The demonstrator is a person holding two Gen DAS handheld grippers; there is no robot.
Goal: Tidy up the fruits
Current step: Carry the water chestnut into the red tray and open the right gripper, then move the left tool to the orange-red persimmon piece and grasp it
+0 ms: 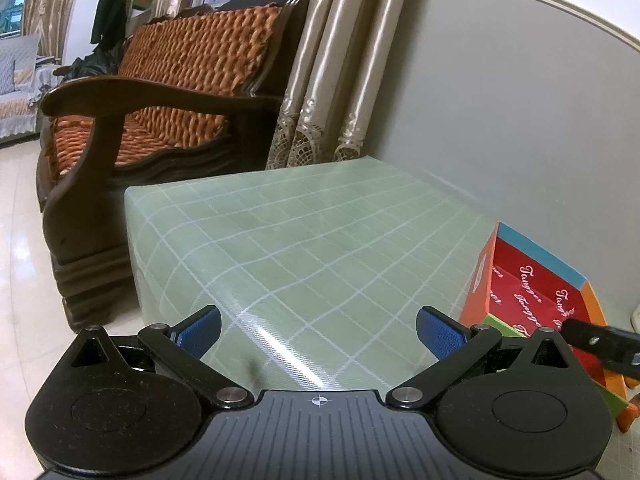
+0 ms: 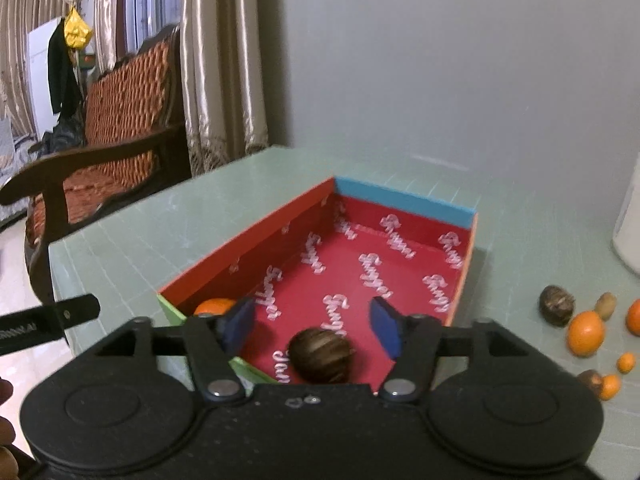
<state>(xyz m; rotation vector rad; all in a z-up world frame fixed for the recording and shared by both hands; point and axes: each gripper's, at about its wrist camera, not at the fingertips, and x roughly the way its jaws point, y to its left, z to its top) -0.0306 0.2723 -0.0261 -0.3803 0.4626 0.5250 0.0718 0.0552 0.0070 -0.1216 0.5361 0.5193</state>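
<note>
Table: a green grid mat [image 1: 320, 240] covers it, running back to the grey wall; a wooden sofa [image 1: 160, 80] stands past its far left corner.
Box: an open red box [image 2: 360, 264] sits mid-table, long axis running away from the right hand, blue wall at the far end.
Right gripper: it [image 2: 314, 326] hangs over the near end of the box, jaws fairly wide, nothing pressed between the blue pads.
Left gripper: it [image 1: 318, 332] hovers over bare mat, jaws wide and empty; the box lies off to its right.
Brown fruit: a dark round one [image 2: 320, 354] lies on the box floor, between and just below the right jaws, untouched by either pad.
Orange in box: one [image 2: 214, 306] is tucked in the near left corner.
Loose fruit: oranges [image 2: 585, 332], a dark fruit [image 2: 556, 310] and small ones wait on the mat, right of the box.
Nearer hand: the right, I'd judge; the next pick lies to its right.
</note>
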